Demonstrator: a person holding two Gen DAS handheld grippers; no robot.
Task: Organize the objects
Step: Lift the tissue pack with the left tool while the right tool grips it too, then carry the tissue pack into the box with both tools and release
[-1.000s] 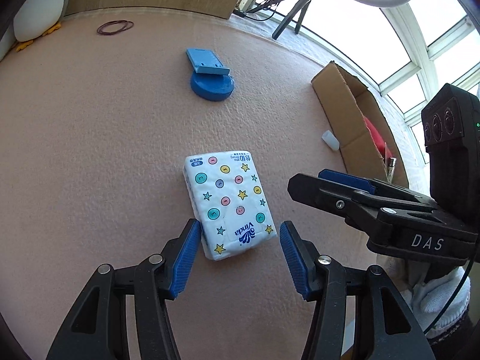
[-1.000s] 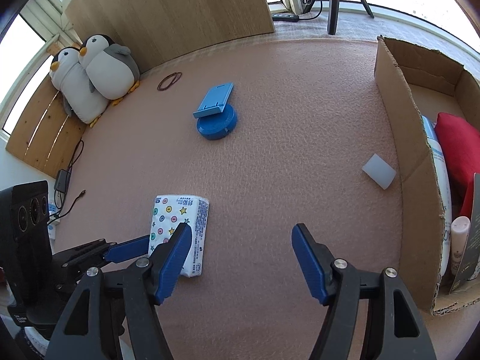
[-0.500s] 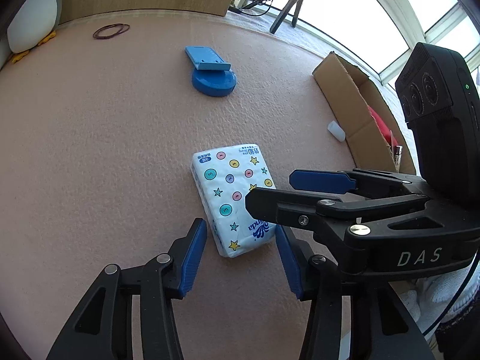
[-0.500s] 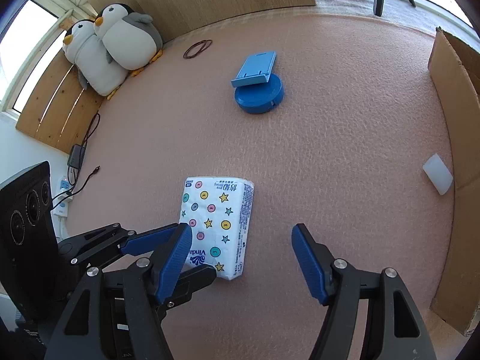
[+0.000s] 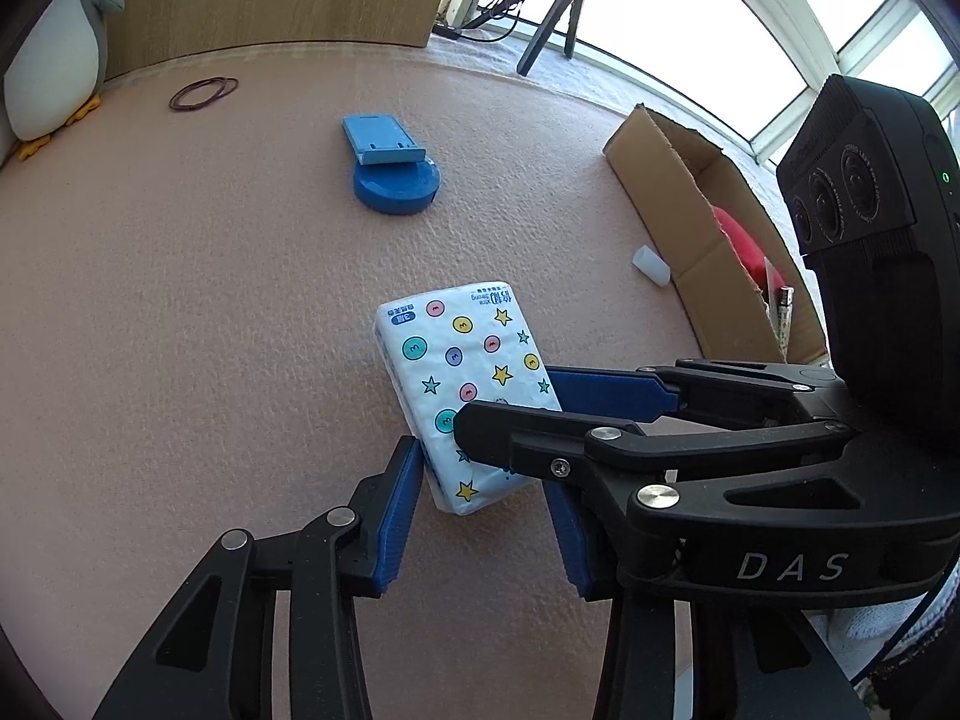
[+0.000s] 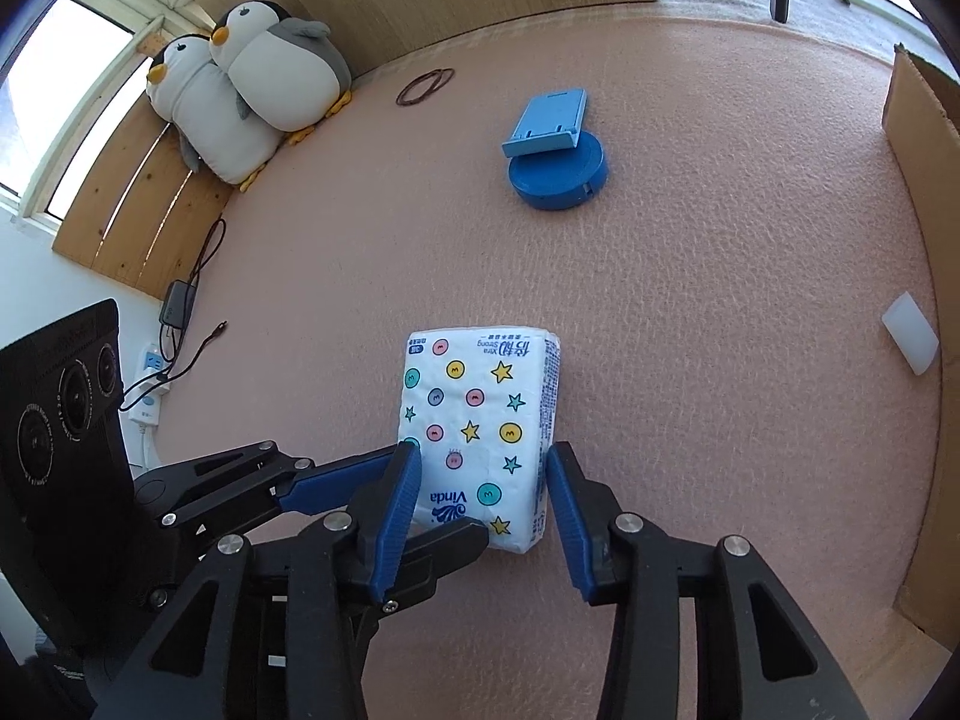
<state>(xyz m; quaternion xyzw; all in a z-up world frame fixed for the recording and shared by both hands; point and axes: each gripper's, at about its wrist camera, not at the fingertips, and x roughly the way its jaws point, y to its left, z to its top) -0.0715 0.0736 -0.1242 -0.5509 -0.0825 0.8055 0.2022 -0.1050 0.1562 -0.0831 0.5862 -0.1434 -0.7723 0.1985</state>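
Observation:
A white Vinda tissue pack (image 5: 462, 378) with coloured dots and stars lies flat on the pink carpet; it also shows in the right wrist view (image 6: 480, 414). My right gripper (image 6: 483, 480) straddles its near end, with the blue pads close to both sides and a small gap still showing. My left gripper (image 5: 480, 474) is open at the same end from the other side, and the right gripper's fingers (image 5: 600, 420) cross over it. An open cardboard box (image 5: 690, 228) with a red item inside stands to the right.
A blue round stand with a flat holder (image 6: 555, 147) lies farther back. A small white block (image 6: 909, 341) lies by the box wall (image 6: 924, 132). Two penguin plush toys (image 6: 252, 78), dark rubber bands (image 6: 425, 84) and a power strip with cables (image 6: 150, 384) sit at the left.
Both grippers have moved in on the tissue pack. The right gripper has narrowed and now straddles the pack's near end, crossing over the left gripper.

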